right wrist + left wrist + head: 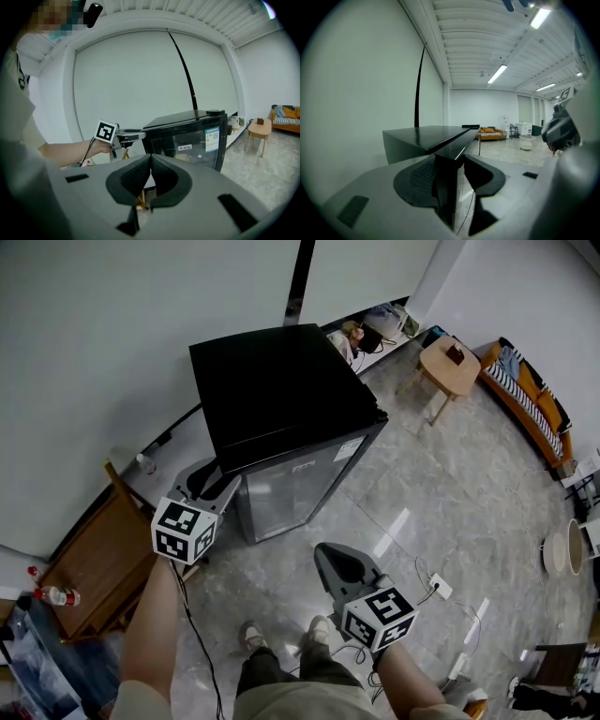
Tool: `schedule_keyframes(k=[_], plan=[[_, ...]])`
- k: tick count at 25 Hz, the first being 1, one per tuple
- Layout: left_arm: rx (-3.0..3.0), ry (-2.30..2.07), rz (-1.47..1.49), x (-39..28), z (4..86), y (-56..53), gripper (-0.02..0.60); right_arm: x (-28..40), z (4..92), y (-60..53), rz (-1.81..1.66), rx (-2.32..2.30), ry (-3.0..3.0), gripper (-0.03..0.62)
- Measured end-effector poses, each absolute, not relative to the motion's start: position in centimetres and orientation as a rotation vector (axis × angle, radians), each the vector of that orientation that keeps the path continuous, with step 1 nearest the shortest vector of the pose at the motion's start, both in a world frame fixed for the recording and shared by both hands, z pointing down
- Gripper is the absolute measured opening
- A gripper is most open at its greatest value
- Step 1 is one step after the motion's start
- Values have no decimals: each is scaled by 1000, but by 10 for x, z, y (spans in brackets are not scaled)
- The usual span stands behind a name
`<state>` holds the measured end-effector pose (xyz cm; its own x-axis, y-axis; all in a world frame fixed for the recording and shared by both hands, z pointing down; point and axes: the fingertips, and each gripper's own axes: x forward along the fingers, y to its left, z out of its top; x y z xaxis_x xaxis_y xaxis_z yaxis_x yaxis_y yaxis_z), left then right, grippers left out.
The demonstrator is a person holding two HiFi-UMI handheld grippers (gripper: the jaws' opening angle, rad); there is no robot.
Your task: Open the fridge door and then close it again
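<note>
A small black fridge (281,381) stands against the white wall, its glass door (300,488) facing me. My left gripper (228,486) is at the door's left corner. In the left gripper view its jaws (452,164) are shut on the door's dark edge (445,187). The door lies close to the cabinet, and I cannot tell whether a gap is left. My right gripper (328,554) hangs lower, in front of the fridge and apart from it. In the right gripper view its pads (151,161) meet with nothing between them, and the fridge (197,136) and left gripper (133,136) lie beyond.
A wooden cabinet (94,568) stands left of the fridge. At the back right are a small round wooden table (450,367) and an orange sofa (530,395). A power strip (439,589) with cables lies on the marble floor near my feet (281,638).
</note>
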<state>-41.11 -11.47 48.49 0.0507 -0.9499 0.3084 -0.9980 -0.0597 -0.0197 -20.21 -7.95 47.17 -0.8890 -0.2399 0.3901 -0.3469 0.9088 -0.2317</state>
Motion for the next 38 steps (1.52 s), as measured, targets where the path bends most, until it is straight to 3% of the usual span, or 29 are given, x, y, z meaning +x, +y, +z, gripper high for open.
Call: schedule_keyframes(k=[38], plan=[[2095, -1937, 349, -223, 478, -36, 178, -91, 462, -49, 431, 560, -2715, -3]])
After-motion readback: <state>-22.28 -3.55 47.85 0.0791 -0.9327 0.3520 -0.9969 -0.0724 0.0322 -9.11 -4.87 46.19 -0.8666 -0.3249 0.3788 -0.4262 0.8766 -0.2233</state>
